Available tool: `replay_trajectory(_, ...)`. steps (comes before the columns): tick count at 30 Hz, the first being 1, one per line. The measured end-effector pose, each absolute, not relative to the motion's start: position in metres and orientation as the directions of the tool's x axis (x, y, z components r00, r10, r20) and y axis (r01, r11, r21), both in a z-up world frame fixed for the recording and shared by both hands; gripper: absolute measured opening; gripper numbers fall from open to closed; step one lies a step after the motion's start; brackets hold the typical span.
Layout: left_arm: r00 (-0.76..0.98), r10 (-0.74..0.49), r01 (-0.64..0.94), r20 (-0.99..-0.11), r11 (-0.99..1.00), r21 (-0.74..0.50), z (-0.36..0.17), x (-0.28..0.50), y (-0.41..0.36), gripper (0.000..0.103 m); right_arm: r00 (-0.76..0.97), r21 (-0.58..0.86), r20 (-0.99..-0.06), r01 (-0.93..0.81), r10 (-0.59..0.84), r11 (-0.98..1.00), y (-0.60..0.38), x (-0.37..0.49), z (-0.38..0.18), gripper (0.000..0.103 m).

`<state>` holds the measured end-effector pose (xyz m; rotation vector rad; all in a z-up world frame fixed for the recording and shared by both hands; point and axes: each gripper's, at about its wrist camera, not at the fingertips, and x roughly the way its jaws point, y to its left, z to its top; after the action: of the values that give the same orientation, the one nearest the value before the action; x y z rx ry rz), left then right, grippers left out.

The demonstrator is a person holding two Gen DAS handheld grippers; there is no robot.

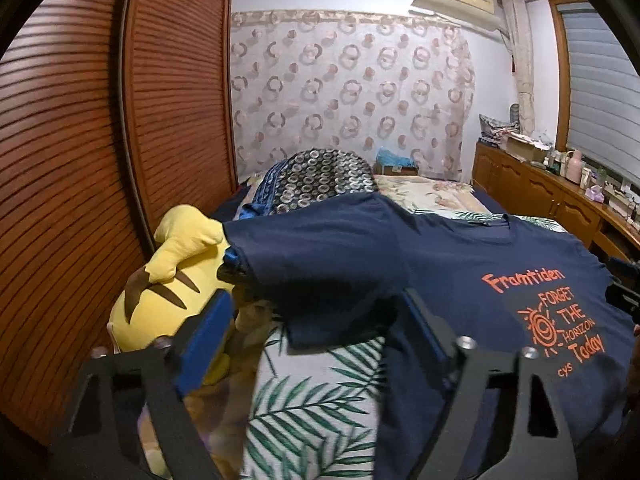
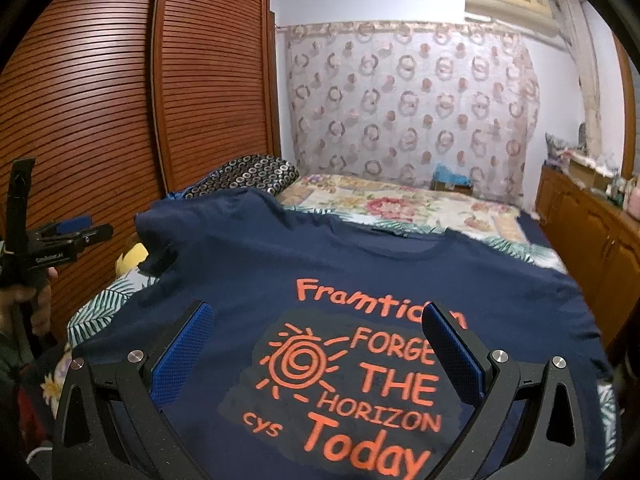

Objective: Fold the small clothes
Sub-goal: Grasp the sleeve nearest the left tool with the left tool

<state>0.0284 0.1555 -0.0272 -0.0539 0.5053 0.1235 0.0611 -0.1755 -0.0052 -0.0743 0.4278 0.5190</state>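
we see a navy t-shirt (image 2: 360, 264) spread print-up on the bed (image 2: 400, 200), its left sleeve (image 1: 304, 248) lying between the open fingers of our left gripper (image 1: 320, 320). our right gripper (image 2: 316, 344) hangs open over the orange print, gripping nothing.

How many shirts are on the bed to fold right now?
1: the navy T-shirt spread print-up across the bed. Others could lie hidden beneath it.
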Motion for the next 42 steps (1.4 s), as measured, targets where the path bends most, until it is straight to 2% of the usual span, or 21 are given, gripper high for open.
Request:
replay_trajectory(4, 0.853, 0.105, -0.134, -0.512, 0.991, -0.020, -0.031, 0.041, 0.171, 0.071, 0.771, 0.040, -0.423, -0.508, 0.475, 0.860, -0.172, 0.070, -0.001, 0.103)
replay_trajectory(6, 0.845, 0.076, -0.106, -0.529, 0.994, -0.028, -0.033, 0.050, 0.177, 0.055, 0.763, 0.040, -0.430, -0.518, 0.483, 0.854, -0.169, 0.075, 0.000, 0.103)
replay_trajectory(13, 0.818, 0.092, -0.122, -0.567, 0.992, -0.017, -0.044, 0.087, 0.198, 0.049, 0.718, 0.037, -0.473, -0.563, 0.510, 0.826, -0.145, 0.108, 0.002, 0.103)
replay_trajectory(15, 0.812, 0.095, -0.131, -0.576, 0.991, -0.022, -0.047, 0.095, 0.204, 0.042, 0.701, 0.046, -0.484, -0.577, 0.524, 0.815, -0.140, 0.113, 0.002, 0.103)
replay_trajectory(18, 0.801, 0.083, -0.138, -0.593, 0.989, -0.048, -0.052, 0.105, 0.211, 0.038, 0.668, 0.059, -0.500, -0.608, 0.551, 0.792, -0.129, 0.118, 0.002, 0.103)
replay_trajectory(23, 0.784, 0.102, -0.175, -0.613, 0.983, -0.060, -0.059, 0.118, 0.220, 0.037, 0.645, 0.040, -0.522, -0.636, 0.558, 0.771, -0.123, 0.131, 0.001, 0.103)
replay_trajectory(28, 0.780, 0.071, -0.171, -0.622, 0.980, -0.103, -0.061, 0.122, 0.226, 0.037, 0.643, 0.016, -0.527, -0.647, 0.556, 0.763, -0.123, 0.139, 0.002, 0.103)
replay_trajectory(35, 0.778, 0.032, -0.164, -0.627, 0.974, -0.154, -0.059, 0.129, 0.236, 0.036, 0.638, 0.059, -0.523, -0.635, 0.566, 0.770, -0.133, 0.125, -0.002, 0.103)
replay_trajectory(42, 0.787, 0.046, -0.162, -0.615, 0.977, -0.135, -0.053, 0.124, 0.235, 0.008, 0.653, 0.075, -0.506, -0.618, 0.564, 0.783, -0.140, 0.116, 0.001, 0.103)
